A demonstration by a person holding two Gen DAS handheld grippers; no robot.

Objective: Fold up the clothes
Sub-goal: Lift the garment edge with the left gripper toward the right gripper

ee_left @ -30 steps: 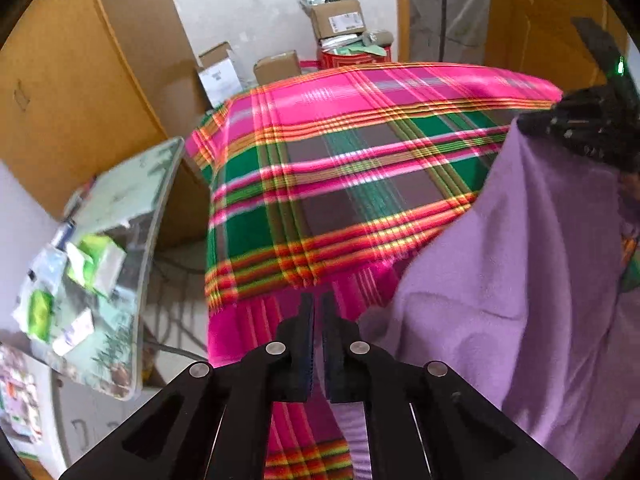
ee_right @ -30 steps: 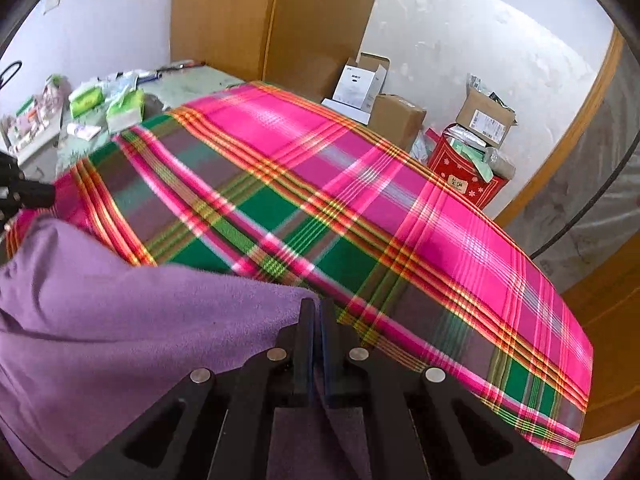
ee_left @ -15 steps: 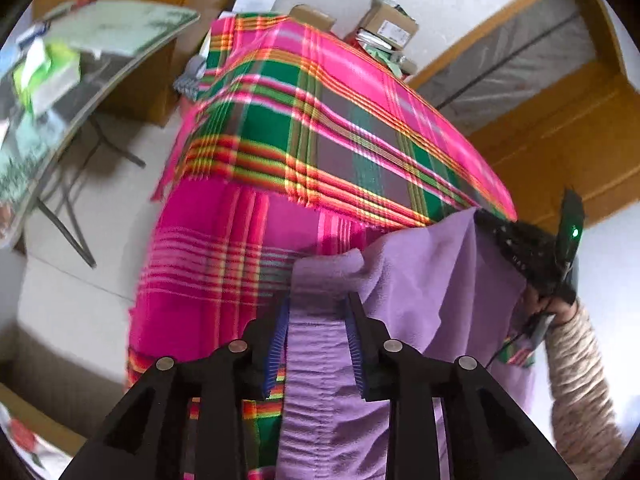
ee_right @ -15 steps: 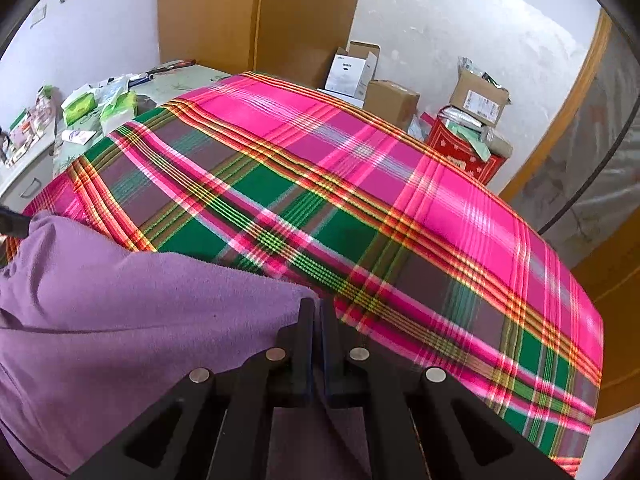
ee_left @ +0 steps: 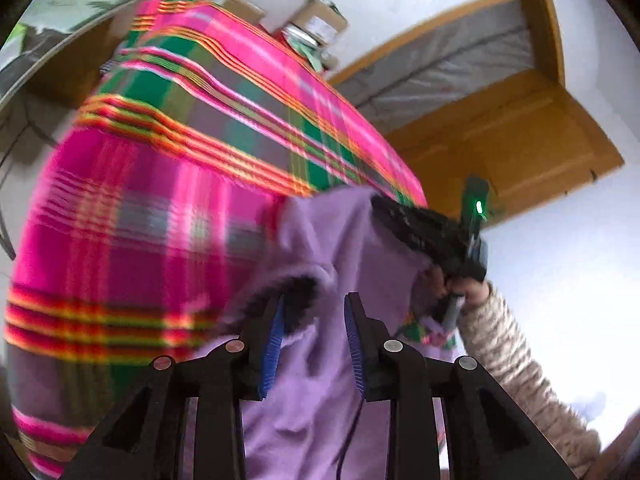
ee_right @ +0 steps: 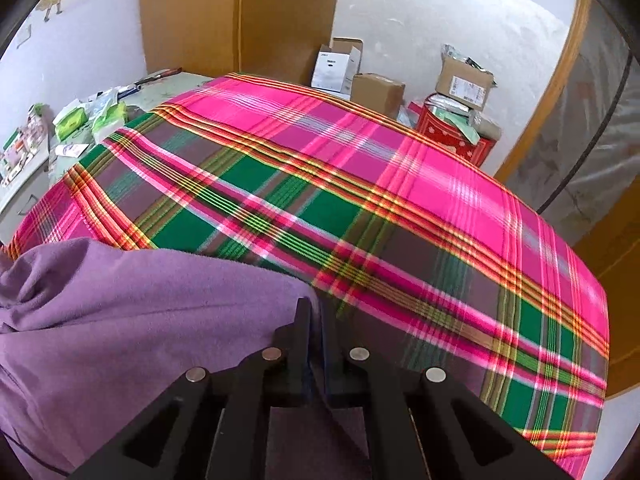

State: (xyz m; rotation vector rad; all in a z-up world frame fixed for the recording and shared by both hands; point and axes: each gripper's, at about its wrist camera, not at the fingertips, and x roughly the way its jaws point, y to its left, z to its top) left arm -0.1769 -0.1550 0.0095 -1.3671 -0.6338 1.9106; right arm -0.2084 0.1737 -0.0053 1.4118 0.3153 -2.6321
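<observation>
A purple garment (ee_right: 140,300) hangs over the near edge of a table covered with a pink and green plaid cloth (ee_right: 360,184). My right gripper (ee_right: 316,314) is shut on the garment's upper edge, at its right corner. The left wrist view is blurred. There my left gripper (ee_left: 314,320) stands open with its blue pads (ee_left: 272,344) showing, and the purple garment (ee_left: 320,408) drapes loosely behind the gap. Further right in that view, the right gripper (ee_left: 428,232) pinches the garment's far corner, held by a hand in a knitted sleeve (ee_left: 516,364).
Cardboard boxes (ee_right: 464,80) and a red tin (ee_right: 452,136) stand by the far wall behind the table. A side table (ee_right: 60,136) with packets is at the left. Wooden cupboards (ee_right: 240,16) and a plastic-covered doorway (ee_right: 592,112) flank the room.
My left gripper went from shut on the garment's corner to open and let the cloth go. Its view swung down and to the right. The right gripper stays shut on the garment.
</observation>
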